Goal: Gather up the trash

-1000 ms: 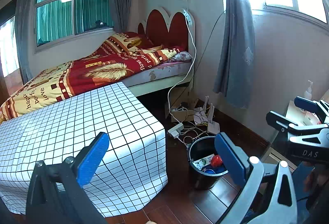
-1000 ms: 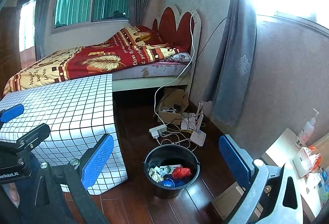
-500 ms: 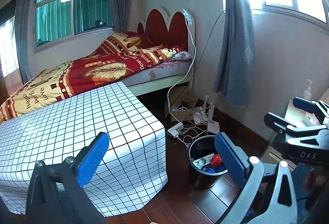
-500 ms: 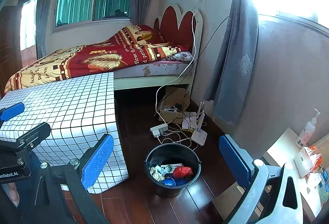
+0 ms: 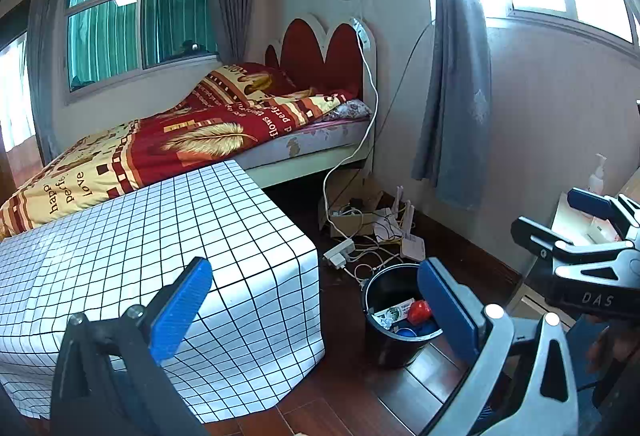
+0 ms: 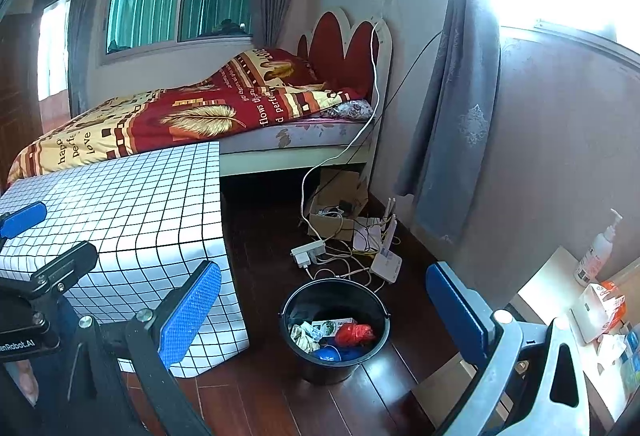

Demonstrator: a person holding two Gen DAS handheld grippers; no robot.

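A black bucket (image 6: pixel 335 356) stands on the dark wood floor beside the table; it also shows in the left wrist view (image 5: pixel 394 340). Inside lie crumpled paper, a red wrapper (image 6: pixel 355 334), a blue piece and a printed packet. My left gripper (image 5: pixel 316 312) is open and empty, held above the table's corner, left of the bucket. My right gripper (image 6: pixel 324 312) is open and empty, held above the bucket. Each gripper shows at the edge of the other's view.
A table with a white checked cloth (image 5: pixel 140 236) fills the left. A bed (image 5: pixel 200 140) stands behind it. A power strip (image 6: pixel 308 252), cables, a router and a cardboard box lie on the floor by the wall. A low cabinet (image 6: pixel 560 300) with bottle and packets is at right.
Both views have shifted only slightly; the right view has edged a little to the left. Both grippers stay open and empty.
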